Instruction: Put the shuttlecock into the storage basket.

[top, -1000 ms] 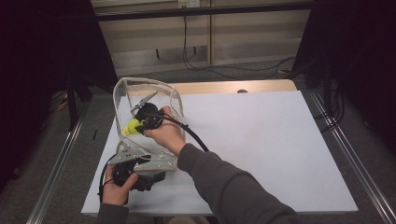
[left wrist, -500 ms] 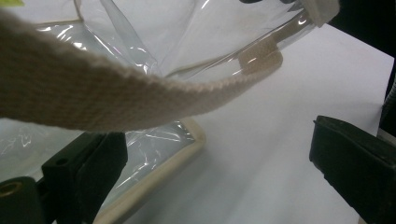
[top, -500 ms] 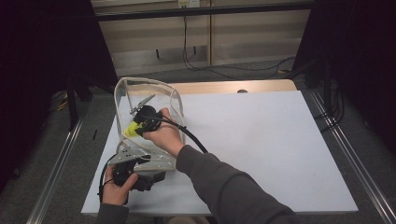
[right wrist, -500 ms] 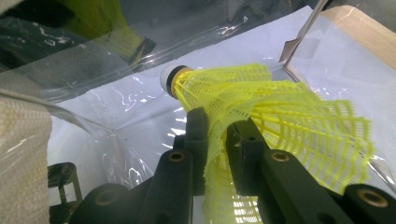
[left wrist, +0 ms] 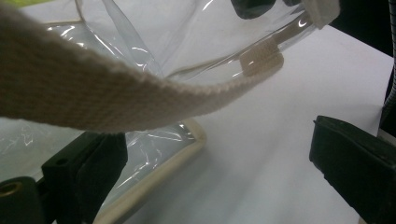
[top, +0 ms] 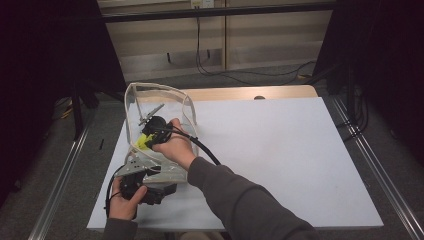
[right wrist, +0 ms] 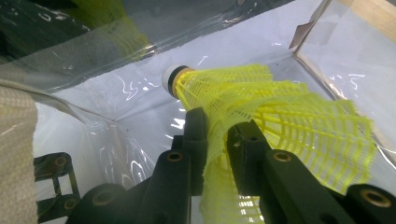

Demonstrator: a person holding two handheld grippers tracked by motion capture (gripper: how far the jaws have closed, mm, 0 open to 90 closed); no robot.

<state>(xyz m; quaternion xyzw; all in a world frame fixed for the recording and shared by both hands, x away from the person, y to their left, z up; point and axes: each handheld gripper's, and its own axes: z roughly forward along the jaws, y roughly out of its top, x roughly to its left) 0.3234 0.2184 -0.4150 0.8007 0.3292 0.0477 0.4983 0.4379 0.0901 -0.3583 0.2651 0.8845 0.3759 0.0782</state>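
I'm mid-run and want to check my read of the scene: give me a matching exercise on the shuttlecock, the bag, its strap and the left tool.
Things:
1. shuttlecock
2. clear bag
3. woven strap
4. left tool

States:
A. open, jaws apart at the bag's near edge
B. yellow mesh skirt, pinched in the right tool
C. beige, crossing close in the left gripper view
D. see-through, standing on the white table

Pairs: 1-B, 2-D, 3-C, 4-A
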